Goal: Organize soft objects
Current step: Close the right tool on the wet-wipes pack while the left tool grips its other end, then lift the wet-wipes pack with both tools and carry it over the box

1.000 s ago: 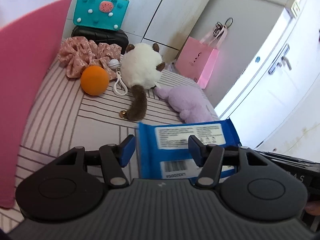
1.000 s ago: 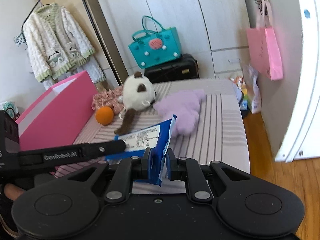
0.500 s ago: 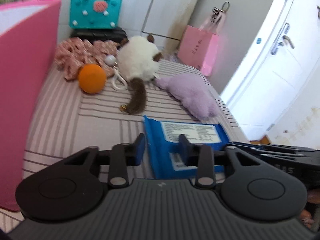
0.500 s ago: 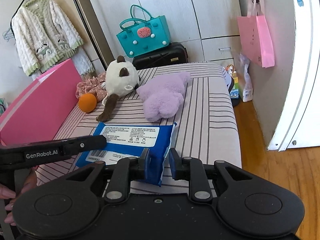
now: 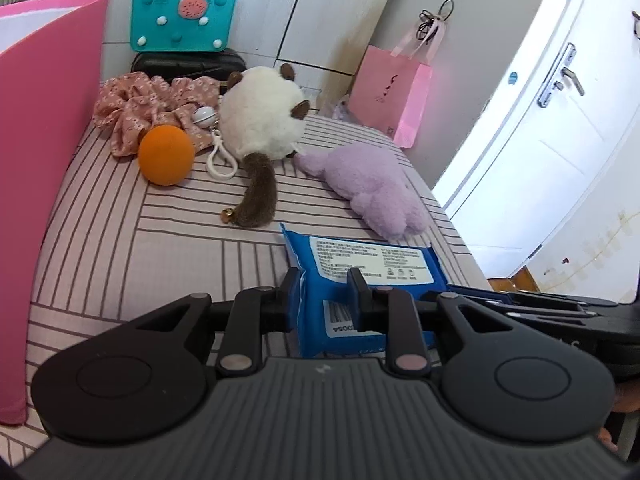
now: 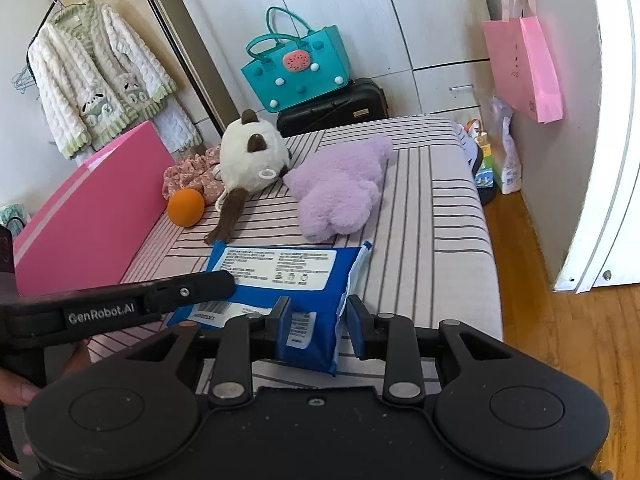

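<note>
A blue wipes pack [image 5: 368, 268] [image 6: 276, 276] lies flat on the striped bed near its front edge. My left gripper [image 5: 324, 294] has its jaws closed onto the pack's left end. My right gripper [image 6: 318, 322] straddles the pack's right end with its jaws apart, a gap showing on the right side. Behind lie a white-and-brown plush cat [image 5: 264, 120] [image 6: 250, 156], a purple plush [image 5: 376, 188] [image 6: 340, 188], an orange ball [image 5: 166, 156] [image 6: 186, 207] and a pink floral scrunchie [image 5: 140, 108] [image 6: 188, 172].
A pink box [image 5: 36, 184] [image 6: 88, 208] stands along the bed's left side. A teal bag [image 5: 184, 20] sits on a black case [image 5: 188, 66] beyond the bed. A pink paper bag [image 5: 390, 96] hangs by the white door [image 5: 532, 128]. Wooden floor [image 6: 560, 340] lies to the right.
The pack has come down from held in the air to flat on the bed. My right jaws have opened off it. My left jaws have narrowed onto its left end.
</note>
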Action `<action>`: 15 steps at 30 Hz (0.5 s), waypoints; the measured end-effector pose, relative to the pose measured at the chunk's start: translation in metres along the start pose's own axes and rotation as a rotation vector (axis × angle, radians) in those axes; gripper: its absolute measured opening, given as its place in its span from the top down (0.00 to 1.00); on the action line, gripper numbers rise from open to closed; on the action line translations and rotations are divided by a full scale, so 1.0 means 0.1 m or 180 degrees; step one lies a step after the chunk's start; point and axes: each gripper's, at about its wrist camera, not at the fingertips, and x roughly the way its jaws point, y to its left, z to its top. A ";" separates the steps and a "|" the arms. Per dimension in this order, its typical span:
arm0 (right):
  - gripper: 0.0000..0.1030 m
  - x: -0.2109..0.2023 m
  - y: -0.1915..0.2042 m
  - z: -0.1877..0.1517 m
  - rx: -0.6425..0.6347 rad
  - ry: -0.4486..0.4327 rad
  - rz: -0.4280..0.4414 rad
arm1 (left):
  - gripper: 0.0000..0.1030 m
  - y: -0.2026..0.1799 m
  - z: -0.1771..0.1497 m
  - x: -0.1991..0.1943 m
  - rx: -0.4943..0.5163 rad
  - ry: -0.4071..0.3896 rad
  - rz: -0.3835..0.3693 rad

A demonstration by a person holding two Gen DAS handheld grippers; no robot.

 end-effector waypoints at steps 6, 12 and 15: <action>0.65 -0.03 0.08 0.02 -0.0031 0.0067 -0.0027 | 0.78 -0.10 -0.03 -0.11 0.0086 0.0045 -0.0048; 0.61 -0.16 0.23 -0.01 -0.0142 0.0090 0.0011 | 0.78 -0.15 -0.04 -0.29 0.0192 0.0093 0.0013; 0.57 -0.25 0.34 -0.02 -0.0221 0.0092 0.0012 | 0.78 -0.16 -0.02 -0.41 0.0257 0.0128 -0.0015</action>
